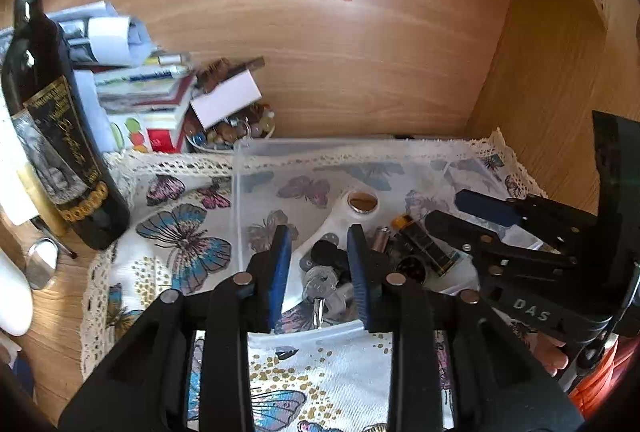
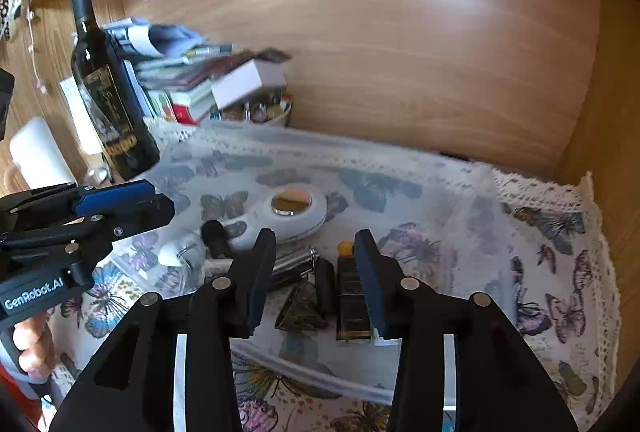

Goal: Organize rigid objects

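Obs: clear plastic bin (image 1: 240, 192) sits on butterfly cloth (image 1: 180, 232) on the table, both of your tools poised at its near rim.

Left hand-held gripper (image 1: 319, 268): jaws apart, nothing between pads. Directly ahead & below lie keys (image 1: 318, 282) among dark round pieces, inside the bin's near-left part. Key blade runs roughly along your approach line, so jaws straddle it w/o rotation.

Right hand-held gripper (image 2: 316, 280): jaws apart, empty. Between & just beyond the tips lies a dark rectangular block w/ amber cap (image 2: 352, 296), long axis pointing away from you, parallel to fingers. Beside it a dark triangular piece (image 2: 300, 310) and a metal cylinder (image 2: 294, 260), the latter lying crosswise.

Bin contents further back: white magnifier (image 2: 288, 216), lens up, handle toward the left tool.

Judgement: right tool is nearer the block, left nearer the keys; a straight descent suits either. Identity of the small dark bits is unclear, prob. caps or coins (blur).
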A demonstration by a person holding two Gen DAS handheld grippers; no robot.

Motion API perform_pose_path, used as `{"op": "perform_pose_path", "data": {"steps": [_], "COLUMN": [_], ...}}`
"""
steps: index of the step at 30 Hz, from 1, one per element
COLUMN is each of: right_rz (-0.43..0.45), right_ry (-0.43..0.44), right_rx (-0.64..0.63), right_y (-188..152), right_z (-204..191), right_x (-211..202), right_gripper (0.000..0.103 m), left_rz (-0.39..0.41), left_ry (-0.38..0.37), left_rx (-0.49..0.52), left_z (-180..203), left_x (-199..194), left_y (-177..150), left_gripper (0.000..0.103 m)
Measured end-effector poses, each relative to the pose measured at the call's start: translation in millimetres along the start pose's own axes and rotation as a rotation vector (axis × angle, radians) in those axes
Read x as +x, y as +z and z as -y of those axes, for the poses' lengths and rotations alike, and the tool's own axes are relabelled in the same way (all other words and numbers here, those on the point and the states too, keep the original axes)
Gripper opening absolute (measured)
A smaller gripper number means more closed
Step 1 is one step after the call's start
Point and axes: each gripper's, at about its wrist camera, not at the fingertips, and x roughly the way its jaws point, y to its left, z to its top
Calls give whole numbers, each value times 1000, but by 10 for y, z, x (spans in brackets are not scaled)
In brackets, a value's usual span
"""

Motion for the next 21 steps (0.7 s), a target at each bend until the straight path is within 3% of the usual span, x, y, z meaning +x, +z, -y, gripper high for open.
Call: {"op": "perform_pose_path", "data": {"steps": [7, 9, 12, 17, 21], "right_rz": [127, 167, 239, 327, 370], "right_ry": [-25, -34, -45, -65, -78], "right_rx": [-1, -5, -1, -4, -4], "right_y": [31, 21, -15, -101, -181], "right_z": [-9, -29, -58, -134, -169], "right_x": [-524, -697, -969, -1342, -1555], "right_gripper": [54, 61, 74, 84, 95], "left_rz": [120, 156, 205, 273, 306], "left_ry": [39, 36, 51, 90, 91], "left_rx": [27, 18, 17, 28, 15], "left_z": [105, 134, 176, 286, 338], "left_x": [-454, -610, -797, -1102, -1306], "left_y": [45, 33, -3, -119, -204], "left_gripper": [59, 74, 86, 99, 102]}}
